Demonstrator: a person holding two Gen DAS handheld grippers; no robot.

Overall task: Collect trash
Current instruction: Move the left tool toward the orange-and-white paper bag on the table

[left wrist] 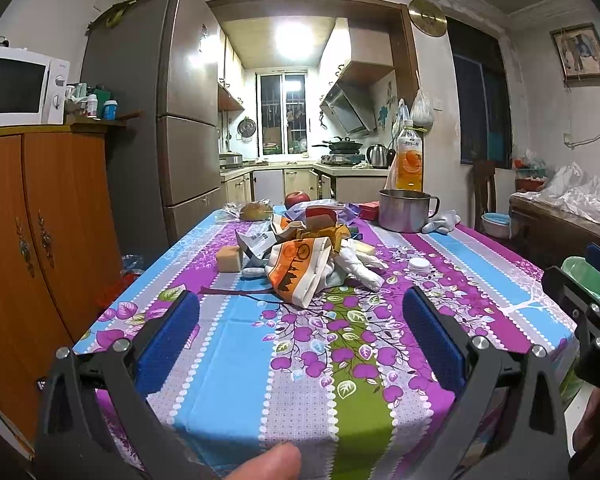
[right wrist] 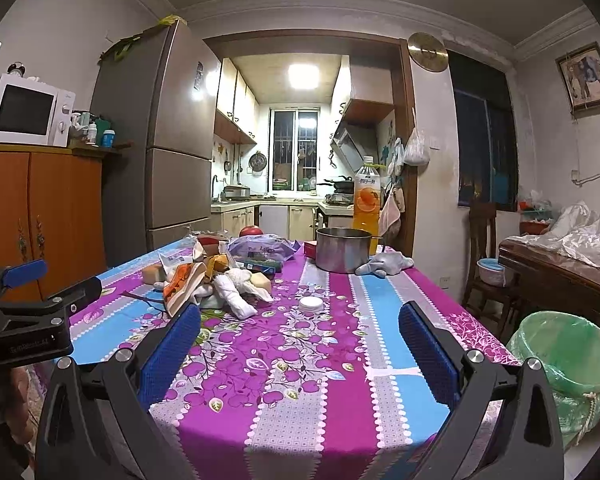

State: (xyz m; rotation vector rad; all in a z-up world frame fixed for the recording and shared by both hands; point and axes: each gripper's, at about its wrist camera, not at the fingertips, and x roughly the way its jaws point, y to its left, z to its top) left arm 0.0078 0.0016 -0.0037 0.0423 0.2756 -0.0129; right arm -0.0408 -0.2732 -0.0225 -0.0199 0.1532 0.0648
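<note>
While both tools hover over the near edge of the table, nothing is gripped. Left gripper [left wrist: 300, 336]: blue-padded jaws spread wide, only the floral purple-and-blue tablecloth [left wrist: 236, 344] between them. Right gripper [right wrist: 300, 344]: same, jaws wide apart, empty, held just right of the left one; each shows at the edge of the other's view.

Trash sits mid-table in one loose heap:
- crumpled orange-and-white printed wrapper [left wrist: 300, 270] at the front of the heap
- crumpled white tissue wad [left wrist: 360, 266] touching its right side
- torn white printed paper packet [left wrist: 260, 242] behind-left
- tan sponge-like block [left wrist: 229, 258] just left of the heap
- small round white plastic lid [right wrist: 310, 303] lying apart, right of the heap

Further back: purple plastic snack bag [right wrist: 262, 249], red apple [left wrist: 297, 199], bread roll in clear wrap [left wrist: 256, 211], steel pot with handle [left wrist: 404, 210], tall orange juice bottle [left wrist: 409, 160] behind the pot, grey-white cloth glove [right wrist: 386, 263] touching the pot's right side.

Bin: round waste bin lined with a green plastic bag [right wrist: 568, 364] stands off the table's right near corner, mouth open; contents can't be made out. In the left view it's mostly hidden behind the right gripper.

A fingertip [left wrist: 272, 462] shows at the bottom of the left view.
</note>
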